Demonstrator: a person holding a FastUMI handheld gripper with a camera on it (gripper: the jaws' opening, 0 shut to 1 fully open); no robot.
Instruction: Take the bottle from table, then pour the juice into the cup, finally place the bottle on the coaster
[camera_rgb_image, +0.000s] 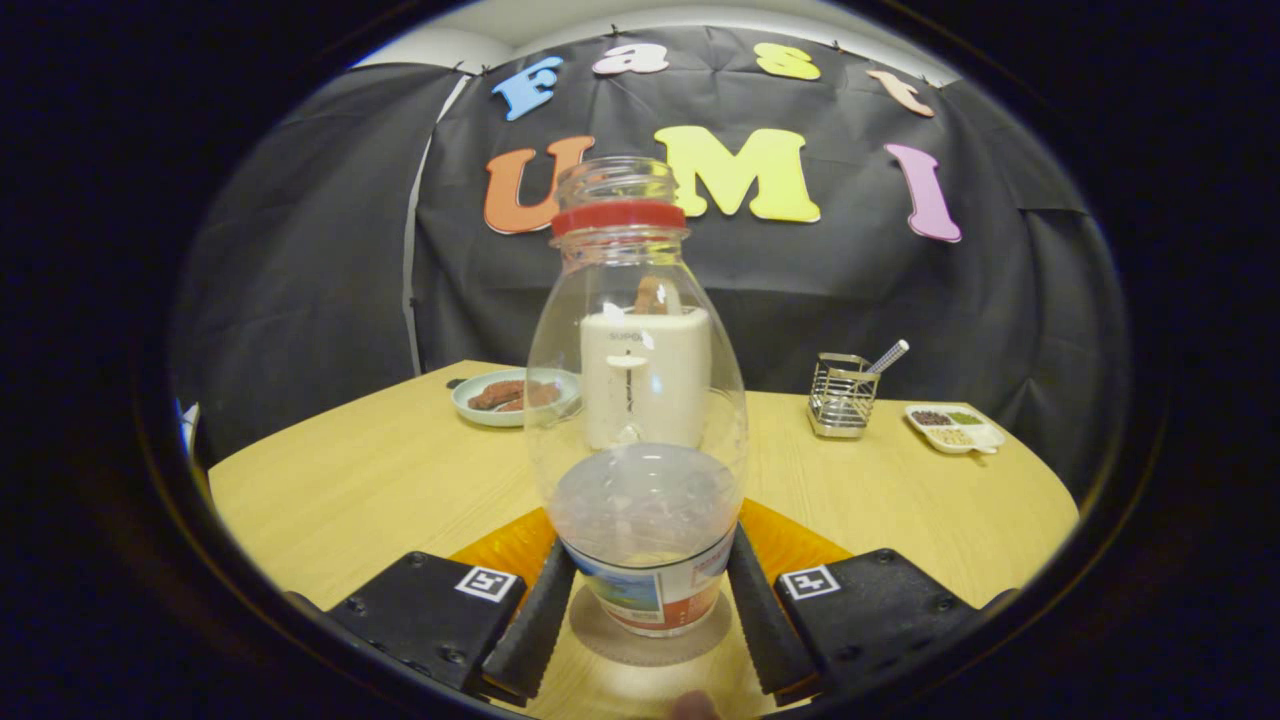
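A plate (512, 397) of food sits far back on the worktop (350, 490). The tool (650, 610) has both fingers pressed against the lower sides of the clear bottle (640, 420), which stands upright between them. Beyond it to the right are a wire rack (840, 395) and a small tray (955, 428).

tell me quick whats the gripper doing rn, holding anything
Gripper: shut on the bottle, both fingers pressing its base, bottle upright.
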